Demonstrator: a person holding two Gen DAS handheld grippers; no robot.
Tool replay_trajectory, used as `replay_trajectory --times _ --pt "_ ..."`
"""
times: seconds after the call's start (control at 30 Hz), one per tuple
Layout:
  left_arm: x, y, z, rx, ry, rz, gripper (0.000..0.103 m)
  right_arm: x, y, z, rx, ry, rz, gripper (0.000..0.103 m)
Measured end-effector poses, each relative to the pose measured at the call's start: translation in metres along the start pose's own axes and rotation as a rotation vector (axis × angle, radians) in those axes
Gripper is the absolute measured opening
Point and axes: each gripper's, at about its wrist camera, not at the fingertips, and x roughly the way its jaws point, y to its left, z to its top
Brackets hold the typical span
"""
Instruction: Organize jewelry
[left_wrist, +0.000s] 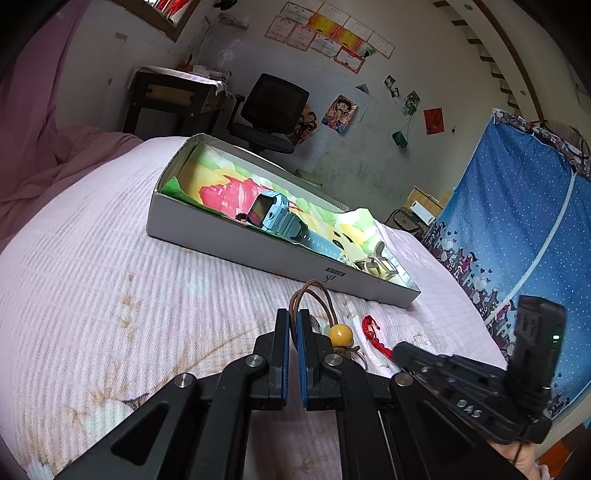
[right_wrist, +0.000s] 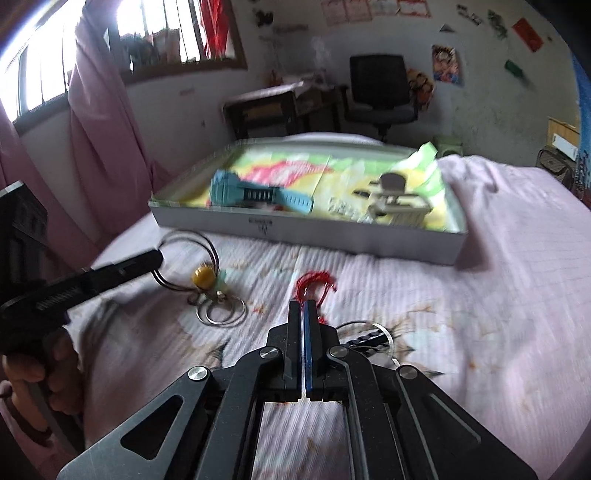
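Note:
A shallow grey box (left_wrist: 207, 229) (right_wrist: 332, 240) with a colourful lining lies on the bed. In it are a blue watch (left_wrist: 288, 219) (right_wrist: 255, 192) and a pale hair clip (left_wrist: 376, 264) (right_wrist: 395, 201). My left gripper (left_wrist: 293, 317) is shut on the brown cord (left_wrist: 314, 291) of a charm with a yellow bead (left_wrist: 339, 334) (right_wrist: 202, 277) and key rings (right_wrist: 221, 312). My right gripper (right_wrist: 307, 308) is shut on a red braided bracelet (right_wrist: 314, 282) (left_wrist: 373, 332) on the bed. A dark bracelet (right_wrist: 369, 336) lies just right of it.
The bed carries a pale pink quilt (left_wrist: 110, 295) (right_wrist: 498, 295). Pink curtains (right_wrist: 99, 129) hang at the left. A desk (left_wrist: 173, 99) and black office chair (left_wrist: 269, 110) stand beyond the bed. A blue fabric wardrobe (left_wrist: 517, 221) stands at the right.

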Motion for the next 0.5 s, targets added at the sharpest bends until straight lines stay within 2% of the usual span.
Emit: replay_trajectory --times 0.13,0.2,0.27,0.33,0.5 --pt "0.001 0.001 0.0 -0.004 0.003 -0.005 0.004 0.015 0.002 -0.001 -0.009 0.056 -0.014 0.002" --pt "0.001 0.001 0.0 -0.007 0.005 -0.006 0.004 0.018 0.002 -0.001 -0.008 0.07 -0.02 0.008" --pt "0.001 0.002 0.0 -0.009 0.006 -0.008 0.004 0.019 0.003 -0.001 -0.014 0.071 -0.025 0.023" --pt "0.001 0.002 0.0 -0.01 0.007 -0.008 0.005 0.017 0.004 -0.001 -0.019 0.065 -0.032 0.032" --pt "0.001 0.002 0.0 -0.009 0.005 -0.007 0.004 0.02 0.004 0.001 -0.03 0.077 -0.045 0.032"
